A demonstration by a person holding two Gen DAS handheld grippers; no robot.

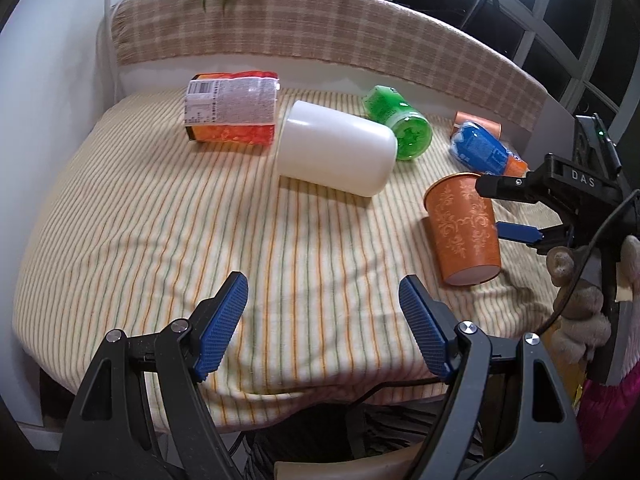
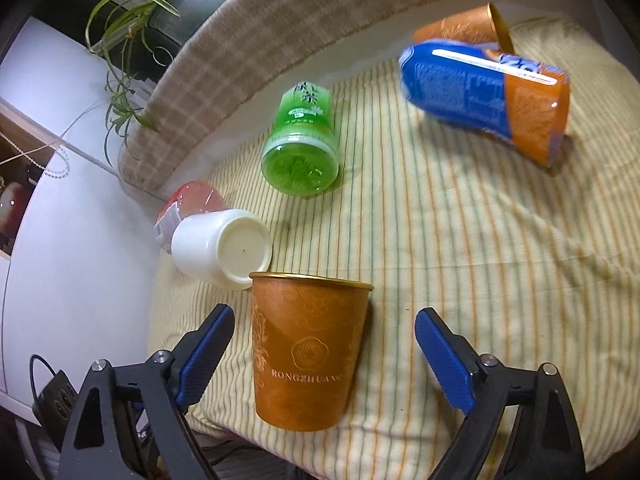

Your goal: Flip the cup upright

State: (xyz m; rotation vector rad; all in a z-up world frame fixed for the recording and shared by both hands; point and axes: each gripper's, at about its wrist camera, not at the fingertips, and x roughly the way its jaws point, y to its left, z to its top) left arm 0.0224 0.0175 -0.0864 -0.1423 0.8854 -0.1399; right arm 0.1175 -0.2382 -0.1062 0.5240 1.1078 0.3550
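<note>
An orange patterned paper cup (image 1: 464,226) lies on its side on the striped cloth, near the table's front right. In the right wrist view the cup (image 2: 308,356) lies between my right gripper's (image 2: 325,356) open fingers, rim away from me; the pads do not touch it. The right gripper (image 1: 494,208) also shows in the left wrist view, at the cup's right side. My left gripper (image 1: 323,326) is open and empty above the front edge of the cloth, left of the cup.
A white tumbler (image 1: 336,148) lies on its side mid-table. A green bottle (image 1: 400,122), an orange snack packet (image 1: 232,106), a blue-orange packet (image 2: 488,92) and a second orange cup (image 2: 464,28) lie toward the back. A checked cushion edge (image 1: 320,28) borders the rear.
</note>
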